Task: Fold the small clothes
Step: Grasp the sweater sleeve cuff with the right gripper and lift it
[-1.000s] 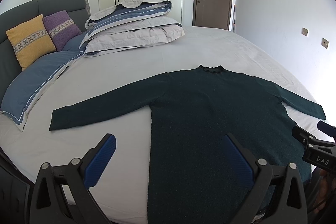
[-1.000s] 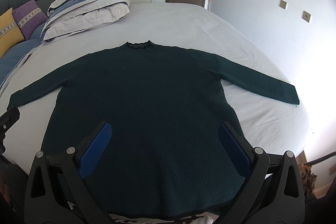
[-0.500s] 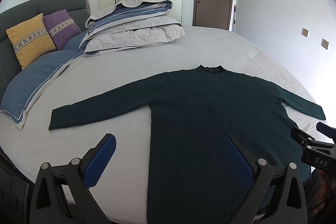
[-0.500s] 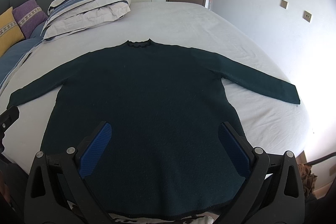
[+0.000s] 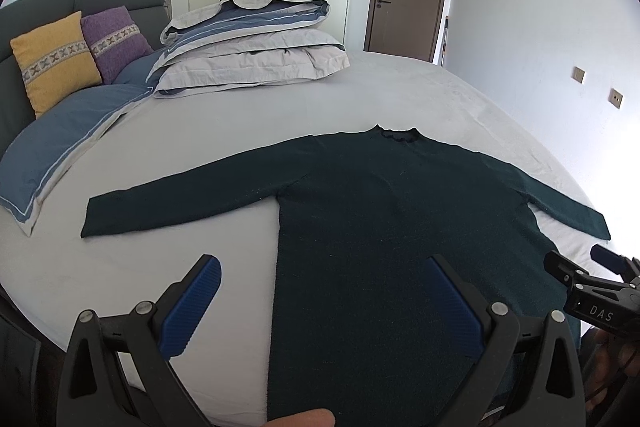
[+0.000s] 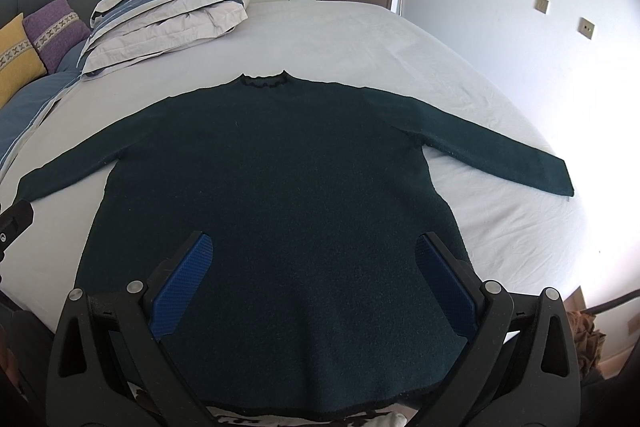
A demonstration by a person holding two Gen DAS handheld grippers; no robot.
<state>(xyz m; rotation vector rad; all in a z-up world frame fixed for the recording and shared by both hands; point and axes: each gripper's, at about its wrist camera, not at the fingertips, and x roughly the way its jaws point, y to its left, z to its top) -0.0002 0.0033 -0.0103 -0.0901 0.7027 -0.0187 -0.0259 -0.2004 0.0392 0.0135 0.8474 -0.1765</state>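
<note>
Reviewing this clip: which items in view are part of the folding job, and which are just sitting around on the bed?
Part of the job:
- dark green sweater, spread flat with both sleeves out
- left gripper, open
- right gripper, open

Just lying about:
- folded duvet
- yellow cushion
- purple cushion
- blue pillow

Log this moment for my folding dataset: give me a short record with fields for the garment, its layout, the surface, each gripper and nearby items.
garment: dark green sweater
layout: spread flat, both sleeves out, collar away from the cameras, no fold yet
surface: bed sheet
left gripper: open, holding nothing, over the sweater's left edge
right gripper: open, holding nothing, over the lower body
nearby: folded duvet, yellow cushion, purple cushion
</note>
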